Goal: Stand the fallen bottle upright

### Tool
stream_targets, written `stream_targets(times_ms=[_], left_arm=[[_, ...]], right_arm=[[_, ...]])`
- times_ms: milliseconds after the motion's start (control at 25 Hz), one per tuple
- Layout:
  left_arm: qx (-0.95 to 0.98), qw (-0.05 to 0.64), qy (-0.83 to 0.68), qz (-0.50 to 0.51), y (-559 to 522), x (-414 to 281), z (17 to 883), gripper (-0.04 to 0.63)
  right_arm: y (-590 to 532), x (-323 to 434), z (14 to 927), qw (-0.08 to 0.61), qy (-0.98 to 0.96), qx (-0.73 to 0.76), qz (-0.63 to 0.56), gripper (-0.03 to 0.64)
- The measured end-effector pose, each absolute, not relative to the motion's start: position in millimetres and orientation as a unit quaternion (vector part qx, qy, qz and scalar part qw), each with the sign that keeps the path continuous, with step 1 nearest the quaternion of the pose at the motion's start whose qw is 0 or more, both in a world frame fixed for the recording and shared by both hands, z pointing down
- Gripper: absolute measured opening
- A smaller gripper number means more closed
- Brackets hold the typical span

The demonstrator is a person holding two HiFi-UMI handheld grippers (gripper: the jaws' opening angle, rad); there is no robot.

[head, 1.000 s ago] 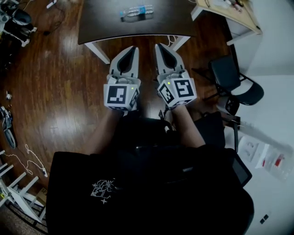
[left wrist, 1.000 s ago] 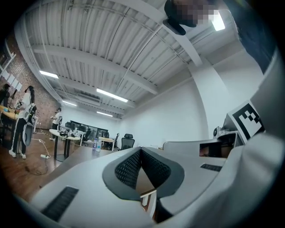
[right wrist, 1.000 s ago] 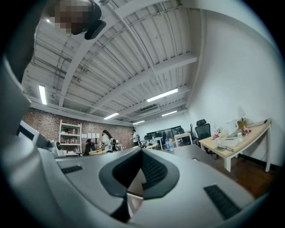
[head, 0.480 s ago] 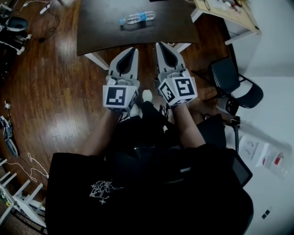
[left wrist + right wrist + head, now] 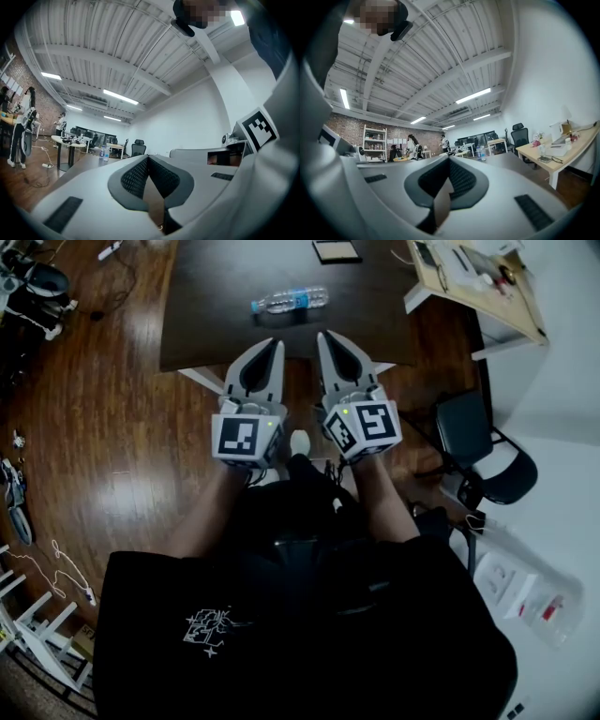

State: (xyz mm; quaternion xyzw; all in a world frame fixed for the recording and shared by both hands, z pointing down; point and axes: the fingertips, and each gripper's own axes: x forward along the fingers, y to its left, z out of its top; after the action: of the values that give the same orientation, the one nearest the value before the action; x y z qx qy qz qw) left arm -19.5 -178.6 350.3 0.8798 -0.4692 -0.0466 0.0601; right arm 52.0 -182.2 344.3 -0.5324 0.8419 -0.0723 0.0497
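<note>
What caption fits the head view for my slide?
Shut and empty, the left gripper and right gripper face a dark table bearing a fallen clear blue-labelled plastic bottle.

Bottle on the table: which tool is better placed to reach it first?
Left, slightly. The bottle lies on its side ahead of both shut tools, and its middle sits closer to the left tool than to the right tool.

Open tabletop (image 5: 216,324) around lying bottle (image 5: 289,300), dark slab (image 5: 336,250) beyond

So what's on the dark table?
A bottle lying on its side and a flat dark slab. The left gripper and right gripper hide part of the table's near edge.
</note>
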Motion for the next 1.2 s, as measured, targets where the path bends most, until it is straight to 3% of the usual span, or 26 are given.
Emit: stream_targets(times_ms=[640,1200], left_arm=[[0.847,0.059,-0.527,-0.029,-254,-7,366,0.0],[0.843,0.087,-0.531,0.016,-301,-29,422,0.0]], right_arm=[[-281,58,356,0.034,0.882,-0.463,-0.081,0.021],[-352,6,446,-0.121,0.918,-0.373,-0.052,0.023]])
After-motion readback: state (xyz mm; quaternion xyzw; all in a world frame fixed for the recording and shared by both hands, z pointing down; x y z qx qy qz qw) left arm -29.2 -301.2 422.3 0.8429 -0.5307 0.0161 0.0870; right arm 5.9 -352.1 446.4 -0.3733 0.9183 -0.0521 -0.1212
